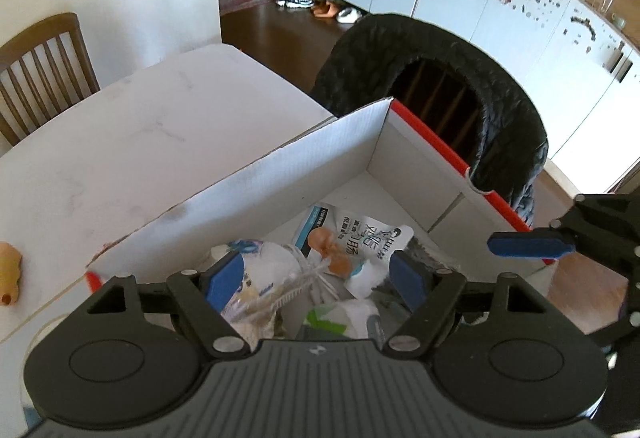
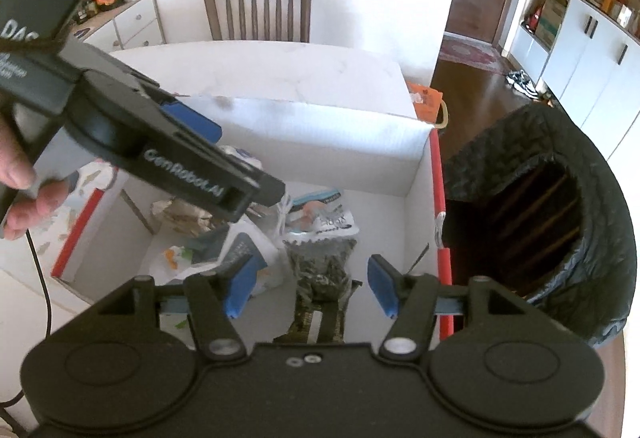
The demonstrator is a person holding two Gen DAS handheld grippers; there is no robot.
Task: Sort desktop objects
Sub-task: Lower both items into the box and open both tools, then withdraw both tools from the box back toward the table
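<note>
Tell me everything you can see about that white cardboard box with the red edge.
The cardboard box is open-topped, with white corrugated walls inside and red outer edges. It sits on the white table, next to a chair draped with a black jacket. Inside lie crumpled snack packets, wrappers and a packet of dark dried bits. Both grippers hover above it; neither touches it.

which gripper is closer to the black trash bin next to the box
Right. The right gripper hangs over the box's end beside the black trash bin; the left gripper hangs farther inside the box.

Both grippers tilt downward — left gripper (image 1: 318, 278) spread wide, right gripper (image 2: 310, 286) parted, nothing clamped.
</note>
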